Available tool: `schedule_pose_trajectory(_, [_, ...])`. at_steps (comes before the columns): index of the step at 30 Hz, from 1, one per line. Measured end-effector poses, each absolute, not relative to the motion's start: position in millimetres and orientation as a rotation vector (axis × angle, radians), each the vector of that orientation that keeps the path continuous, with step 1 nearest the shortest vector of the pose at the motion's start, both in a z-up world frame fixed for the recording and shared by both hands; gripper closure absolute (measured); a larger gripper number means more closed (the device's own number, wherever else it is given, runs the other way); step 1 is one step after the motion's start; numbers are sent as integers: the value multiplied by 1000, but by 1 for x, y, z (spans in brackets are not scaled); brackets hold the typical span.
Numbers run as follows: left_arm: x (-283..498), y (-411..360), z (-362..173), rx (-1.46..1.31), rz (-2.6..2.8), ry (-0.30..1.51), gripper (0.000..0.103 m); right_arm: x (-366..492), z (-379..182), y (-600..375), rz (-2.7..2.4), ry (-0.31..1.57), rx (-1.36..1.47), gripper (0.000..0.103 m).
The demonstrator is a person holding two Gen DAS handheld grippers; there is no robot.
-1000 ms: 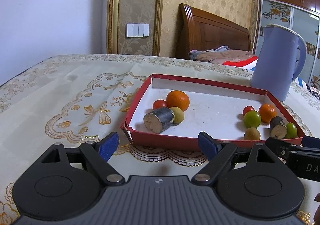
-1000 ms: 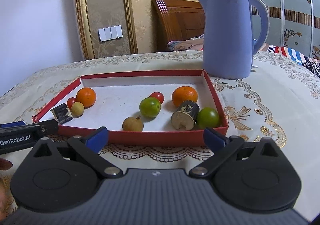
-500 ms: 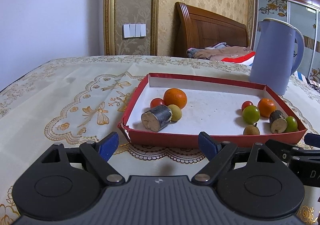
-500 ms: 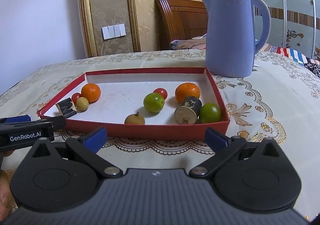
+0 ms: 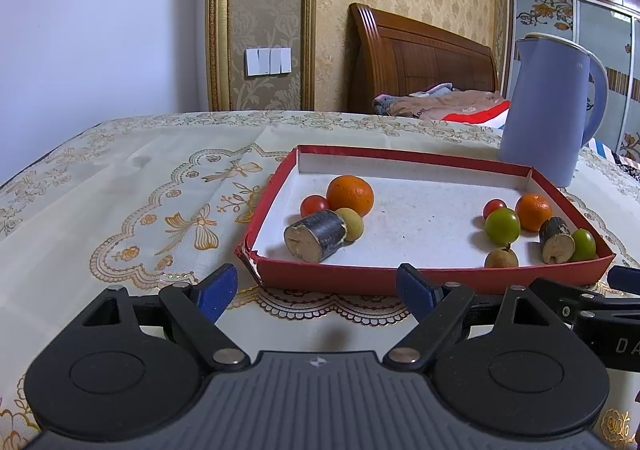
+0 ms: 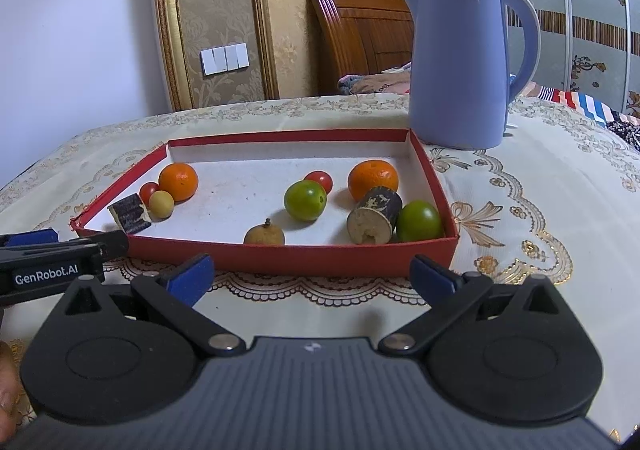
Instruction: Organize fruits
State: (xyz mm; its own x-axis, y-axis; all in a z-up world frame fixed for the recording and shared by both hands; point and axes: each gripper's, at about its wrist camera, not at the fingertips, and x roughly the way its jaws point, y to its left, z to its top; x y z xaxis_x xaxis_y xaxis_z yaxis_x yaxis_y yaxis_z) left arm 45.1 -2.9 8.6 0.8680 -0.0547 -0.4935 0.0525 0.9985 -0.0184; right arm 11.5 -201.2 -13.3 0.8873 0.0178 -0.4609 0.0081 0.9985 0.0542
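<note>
Your fruits all lie in the red tray (image 6: 256, 259), which sits on the embroidered tablecloth (image 6: 532, 178).

Left group, touching: orange (image 6: 178, 181), cherry tomato (image 6: 148, 192), small yellow fruit (image 6: 161, 204), and a dark cut cane piece (image 6: 130, 213) lying on its side just beside it.

Right group: second orange (image 6: 373, 180), second cherry tomato (image 6: 319, 180), green fruit (image 6: 305, 200), second cane piece (image 6: 374, 215) with its pale cut end facing you, another green fruit (image 6: 419, 221) touching that piece, and a brown longan (image 6: 264, 235) by the near wall.

A blue kettle (image 6: 460, 62) stands upright beyond the tray's far right corner.

Your right gripper (image 6: 313, 274) and left gripper (image 5: 317, 288) both hover short of the tray's near wall, jaws spread wide, nothing between them.
</note>
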Motion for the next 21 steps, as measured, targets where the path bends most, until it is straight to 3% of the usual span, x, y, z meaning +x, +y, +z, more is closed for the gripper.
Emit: schedule_pose_trajectory(21, [45, -5, 9, 27, -55, 520, 16, 13, -14, -202, 1, 487, 60, 0])
